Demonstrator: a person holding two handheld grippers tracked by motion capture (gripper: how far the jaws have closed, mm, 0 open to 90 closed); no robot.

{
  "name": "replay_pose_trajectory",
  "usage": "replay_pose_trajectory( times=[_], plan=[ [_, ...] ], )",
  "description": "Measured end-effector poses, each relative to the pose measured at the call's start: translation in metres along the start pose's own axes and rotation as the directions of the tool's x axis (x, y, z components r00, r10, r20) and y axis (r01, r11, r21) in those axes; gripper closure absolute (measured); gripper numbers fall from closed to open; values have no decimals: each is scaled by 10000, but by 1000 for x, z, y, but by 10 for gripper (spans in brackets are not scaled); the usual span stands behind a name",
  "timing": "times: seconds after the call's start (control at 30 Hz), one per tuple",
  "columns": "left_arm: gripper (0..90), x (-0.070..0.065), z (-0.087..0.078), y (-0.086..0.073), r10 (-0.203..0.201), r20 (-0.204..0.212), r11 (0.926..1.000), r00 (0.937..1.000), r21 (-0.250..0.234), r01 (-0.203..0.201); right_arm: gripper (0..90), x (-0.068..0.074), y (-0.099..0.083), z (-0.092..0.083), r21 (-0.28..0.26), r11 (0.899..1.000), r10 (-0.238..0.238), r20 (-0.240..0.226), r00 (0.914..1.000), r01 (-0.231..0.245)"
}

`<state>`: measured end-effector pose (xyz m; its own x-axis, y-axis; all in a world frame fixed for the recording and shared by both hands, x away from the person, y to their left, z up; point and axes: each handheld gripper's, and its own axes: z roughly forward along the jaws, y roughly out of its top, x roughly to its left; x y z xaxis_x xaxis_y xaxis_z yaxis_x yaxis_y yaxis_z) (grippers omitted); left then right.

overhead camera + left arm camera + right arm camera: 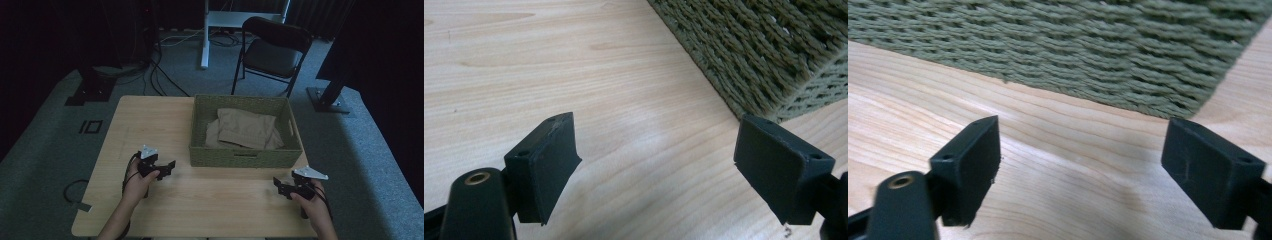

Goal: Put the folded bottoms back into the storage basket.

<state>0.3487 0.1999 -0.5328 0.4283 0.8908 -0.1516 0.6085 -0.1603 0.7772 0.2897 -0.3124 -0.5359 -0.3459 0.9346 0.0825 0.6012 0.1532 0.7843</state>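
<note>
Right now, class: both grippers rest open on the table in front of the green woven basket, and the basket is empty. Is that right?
Not quite. The basket is not empty: the high view shows folded tan cloth lying inside it. The rest holds: the left gripper and right gripper are both open on the table in front of it.

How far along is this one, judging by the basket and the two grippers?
Done: the tan cloth lies in the green woven basket, loosely folded. In hand: nothing; the left gripper and the right gripper are open over the table in front of the basket. Left: whether the cloth goes in or comes out can't be told.
</note>
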Motion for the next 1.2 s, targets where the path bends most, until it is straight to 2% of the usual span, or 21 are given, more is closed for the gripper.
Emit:
replay_pose_trajectory(
  times=[0.13, 0.3, 0.43, 0.6, 0.67, 0.73, 0.8, 0.83, 0.9, 1.03, 1.2],
  plan=[
    [180, 0, -4, -7, 64, -294, 9999, 9995, 145, -60, 148, -2, -4, 1, 88, 10000, -14, 401, 9992, 10],
    [179, 1, -7, -17, -36, -459, 9995, 9989, 306, 50, 148, -4, -10, 3, 340, 9994, 44, 587, 9983, -64],
    [179, 2, -10, -22, 28, -739, 9998, 9973, 196, -14, 148, -4, -14, 5, 517, 9986, 84, 732, 9973, -122],
    [179, 3, -10, -29, -135, -773, 9991, 9969, 400, 166, 146, -5, -18, 9, 784, 9967, 107, 1050, 9944, -190],
    [178, 2, -12, -30, -147, -859, 9994, 9962, 301, 173, 145, -5, -17, 9, 801, 9965, 129, 1201, 9927, -226],
    [178, 1, -13, -32, 16, -1054, 9988, 9944, 486, 36, 142, -4, -17, 10, 843, 9963, 79, 1240, 9923, -185],
    [177, 0, -13, -33, -17, -1149, 9975, 9934, 693, 97, 141, -3, -17, 10, 830, 9962, 137, 1301, 9914, -247],
    [177, 0, -13, -33, -51, -1261, 9975, 9920, 692, 140, 140, -3, -17, 10, 831, 9962, 140, 1316, 9912, -251],
    [177, -2, -14, -34, 229, -1541, 9964, 9878, 848, -99, 140, -3, -17, 10, 828, 9962, 158, 1334, 9909, -270],
    [176, -6, -14, -35, 519, -1967, 9941, 9791, 1038, -319, 139, -3, -17, 10, 831, 9962, 161, 1339, 9909, -274],
    [154, -10, -14, -36, 262, -2251, 9947, 9740, 1024, -31, 135, -3, -17, 10, 835, 9961, 165, 1345, 9908, -280]
  ],
)
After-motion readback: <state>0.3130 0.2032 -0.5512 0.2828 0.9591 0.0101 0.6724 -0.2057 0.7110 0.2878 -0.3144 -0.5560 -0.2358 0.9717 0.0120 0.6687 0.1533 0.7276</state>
